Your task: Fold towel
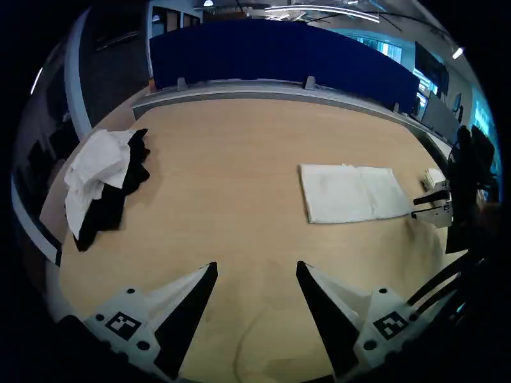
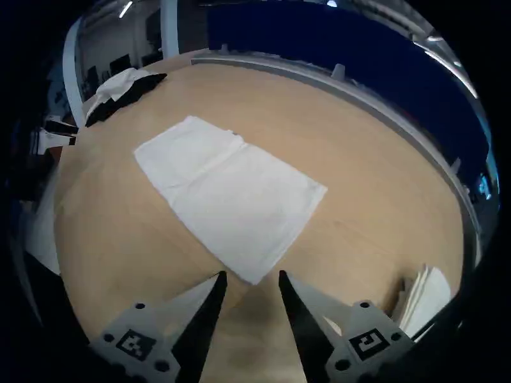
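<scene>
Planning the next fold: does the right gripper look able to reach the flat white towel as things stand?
Likely yes: the open right gripper sits just short of the white towel, with nothing between.

Location type: open-plan office. Indicators:
- A long worktop [image 1: 236, 166] in pale wood laminate, with a grey rail along its rear edge.
- A blue divider screen [image 1: 281, 54] standing on brackets behind that rail, across the upper centre of the left gripper view.
- Linear ceiling lights [image 1: 319, 9] at top centre.
- Dark display screens [image 1: 431, 64] at upper right.
</scene>
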